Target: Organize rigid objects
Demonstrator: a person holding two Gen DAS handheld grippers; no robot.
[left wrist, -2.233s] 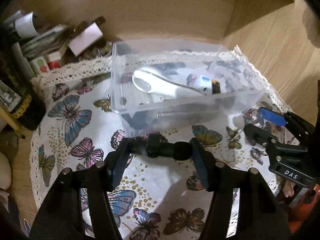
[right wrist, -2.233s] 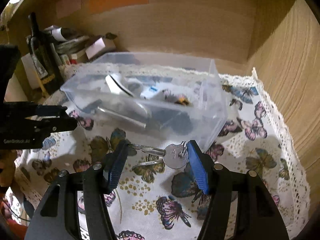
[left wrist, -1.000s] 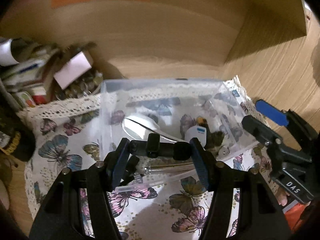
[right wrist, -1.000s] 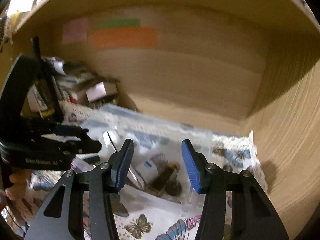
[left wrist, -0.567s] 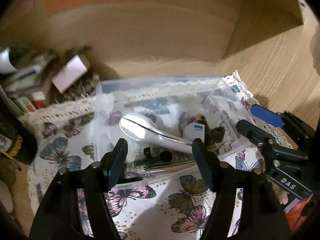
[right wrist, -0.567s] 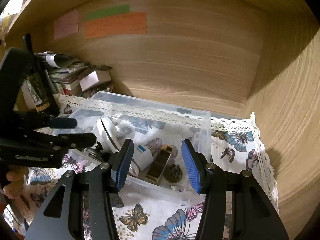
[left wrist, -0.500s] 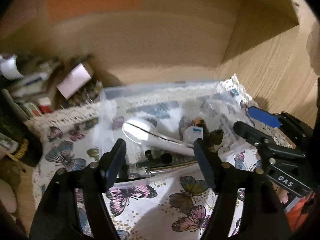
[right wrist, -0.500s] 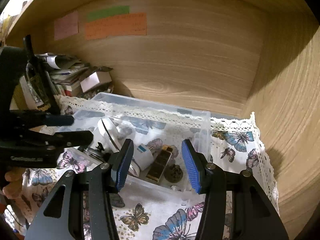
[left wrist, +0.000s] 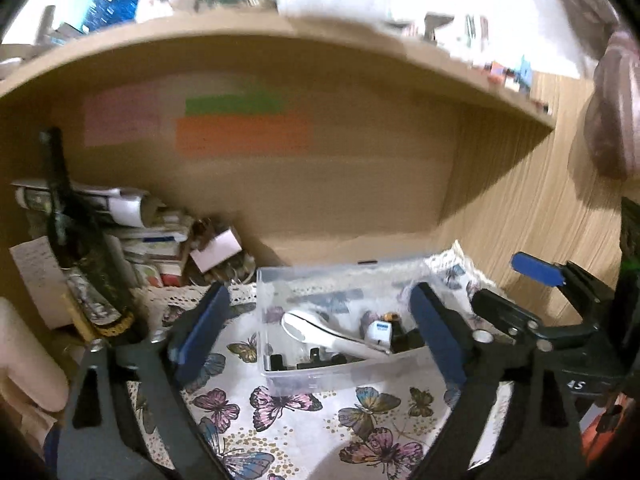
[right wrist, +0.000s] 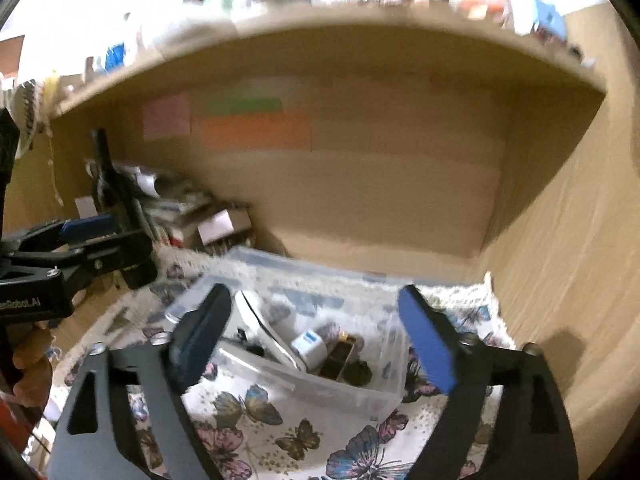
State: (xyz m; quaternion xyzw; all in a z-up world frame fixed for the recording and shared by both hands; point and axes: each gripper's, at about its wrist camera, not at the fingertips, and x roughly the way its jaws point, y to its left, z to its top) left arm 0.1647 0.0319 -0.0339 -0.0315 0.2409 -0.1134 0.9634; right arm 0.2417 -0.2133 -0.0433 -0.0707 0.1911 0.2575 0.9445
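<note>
We hold the left gripper (left wrist: 320,334) above the butterfly cloth (left wrist: 304,412), its jaws spreading wide with nothing clamped between the blue pads (left wrist: 202,328); the clear plastic bin (left wrist: 340,374) only shows in the gap beyond them. Our right gripper (right wrist: 316,336) is likewise opening, pads free of contact, with the same bin (right wrist: 304,384) seen past its fingers.

The bin sits on the cloth inside a wooden shelf alcove (left wrist: 360,184), ahead of and below both tools and apart from them. In the left wrist view its long axis runs left to right; in the right wrist view it lies on a diagonal, the near corner toward the lower right.

Inside we count one white spoon (left wrist: 320,330), its bowl to the left and handle pointing right and toward us. Beside the handle stands one small white cube with a blue label (left wrist: 380,330), and just right of that one dark oblong item with a gold end (right wrist: 340,354). At the near wall lie black parts (left wrist: 304,360); we cannot tell how many. From the right wrist view a round dark thing (right wrist: 358,372) rests at the near corner.

To the left of the bin, one dark bottle (left wrist: 76,248) stands upright before a stack of papers and boxes (left wrist: 160,236). Three coloured notes (left wrist: 240,132) are stuck to the back panel: one pink, one green, one orange.
</note>
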